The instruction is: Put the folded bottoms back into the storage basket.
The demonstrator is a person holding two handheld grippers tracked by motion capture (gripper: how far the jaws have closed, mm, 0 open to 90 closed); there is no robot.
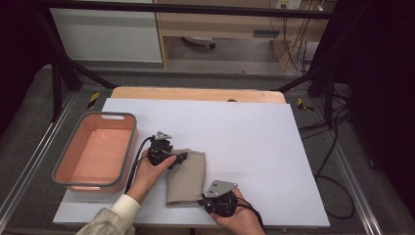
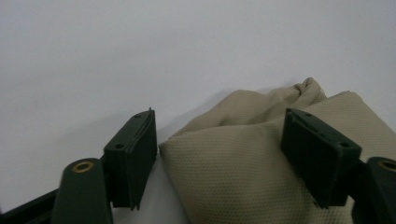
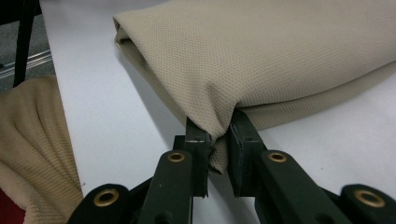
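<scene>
- Beige folded cloth [image 1: 185, 177] lies on my white counter [image 1: 254, 142].
- My right gripper [image 3: 219, 140] pinches its near corner, anchoring it.
- My left gripper [image 2: 219, 154] straddles the far corner, jaws apart, not yet gripping.

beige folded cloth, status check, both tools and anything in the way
Right tool shut on beige folded cloth near corner. Left tool open, jaws straddling far edge. Pink plastic basin left, clear of work.
</scene>
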